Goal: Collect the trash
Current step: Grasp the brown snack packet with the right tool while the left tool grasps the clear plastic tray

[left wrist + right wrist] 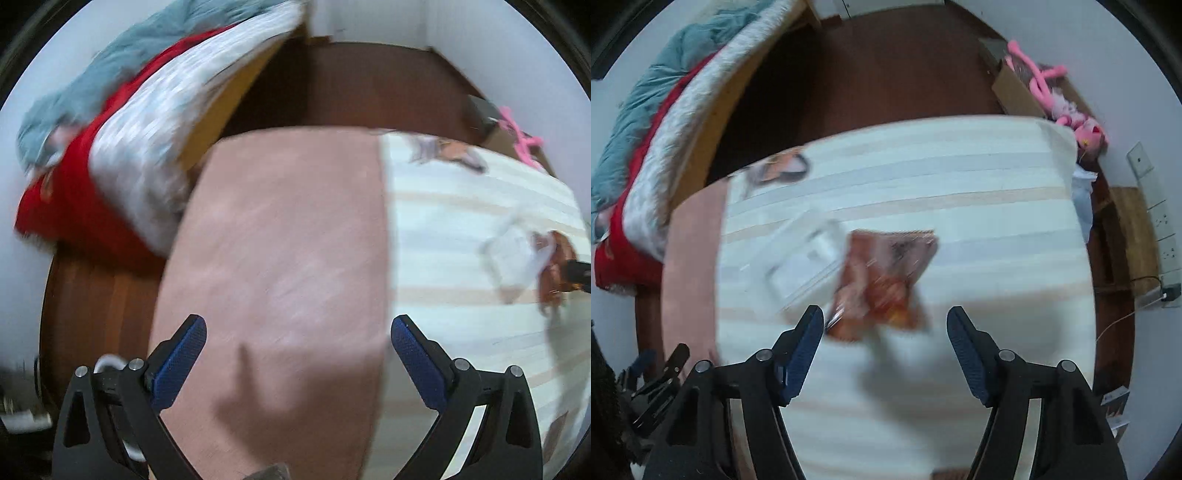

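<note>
An orange snack wrapper (886, 273) lies crumpled on a white striped cloth (960, 206), its left edge over a clear plastic tray (805, 258). My right gripper (884, 317) hovers over the wrapper's near end with its jaws apart, and the pads touch nothing. A smaller orange and grey scrap (783, 166) lies at the cloth's far left corner. In the left wrist view my left gripper (298, 328) is open and empty above a pink surface (277, 240). The plastic tray (513, 254), wrapper (554, 266) and scrap (450, 153) show off to its right. Both views are blurred.
A bed with a white fuzzy blanket (676, 122), red cover (66, 206) and teal quilt (665, 70) runs along the left. A cardboard box (1015, 92) with a pink plush toy (1067, 107) stands at the far right. A wooden stool (1134, 236) and wall sockets (1165, 236) are nearby. Dark wooden floor (886, 66) lies beyond.
</note>
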### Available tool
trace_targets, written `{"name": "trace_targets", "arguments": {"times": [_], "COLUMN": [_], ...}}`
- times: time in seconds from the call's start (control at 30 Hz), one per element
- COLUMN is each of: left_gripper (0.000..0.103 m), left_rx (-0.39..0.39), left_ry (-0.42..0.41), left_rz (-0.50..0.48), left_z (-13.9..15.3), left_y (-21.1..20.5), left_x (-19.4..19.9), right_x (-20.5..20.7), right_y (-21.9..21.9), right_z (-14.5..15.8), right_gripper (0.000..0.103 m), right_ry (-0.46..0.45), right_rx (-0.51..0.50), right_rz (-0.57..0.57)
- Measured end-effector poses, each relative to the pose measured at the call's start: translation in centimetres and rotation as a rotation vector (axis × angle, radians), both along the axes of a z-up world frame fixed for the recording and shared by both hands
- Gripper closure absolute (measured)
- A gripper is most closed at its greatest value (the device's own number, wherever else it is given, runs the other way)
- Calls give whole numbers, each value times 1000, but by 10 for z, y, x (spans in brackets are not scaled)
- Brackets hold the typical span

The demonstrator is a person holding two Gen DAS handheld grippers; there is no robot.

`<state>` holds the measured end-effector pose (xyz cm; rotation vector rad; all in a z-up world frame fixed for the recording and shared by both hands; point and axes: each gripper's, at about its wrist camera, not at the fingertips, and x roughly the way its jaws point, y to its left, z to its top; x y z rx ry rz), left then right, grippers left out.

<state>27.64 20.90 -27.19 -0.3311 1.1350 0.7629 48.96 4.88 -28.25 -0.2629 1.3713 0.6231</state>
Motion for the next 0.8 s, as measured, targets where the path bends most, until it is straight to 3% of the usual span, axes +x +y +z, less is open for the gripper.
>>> {"name": "trace_targets", "arguments": {"times": [0.13, 0.3, 0.33, 0.43, 0.6, 0.67, 0.8], "left_gripper": [1, 1, 1, 1, 7, 37, 45], "left_rx": [15, -28, -37, -35, -100, -107, -128], "left_ry": [-58, -82, -50, 57, 129, 140, 116], "left_rz": [-157, -403, -492, -634, -666, -659, -627], "left_z": [21, 32, 28, 8, -20, -23, -22], "left_y": [-20, -51, -64, -82, -81, -80, -78], "left_x": [36, 88, 104, 139, 163, 166, 164], "right_x": [13, 12, 14, 23, 37, 38, 35], "right_y": [0, -18, -27, -45, -61, -62, -63], "right_z": [-27, -20, -16, -10, -16, -20, -21], "right_gripper": [69, 69, 69, 69, 69, 69, 69], "right_ry": [94, 56, 31, 11, 21, 22, 18], "right_rx": [53, 95, 86, 56, 15, 1, -6], "right_rz": [9, 3, -10, -35, -61, -55, -49]}}
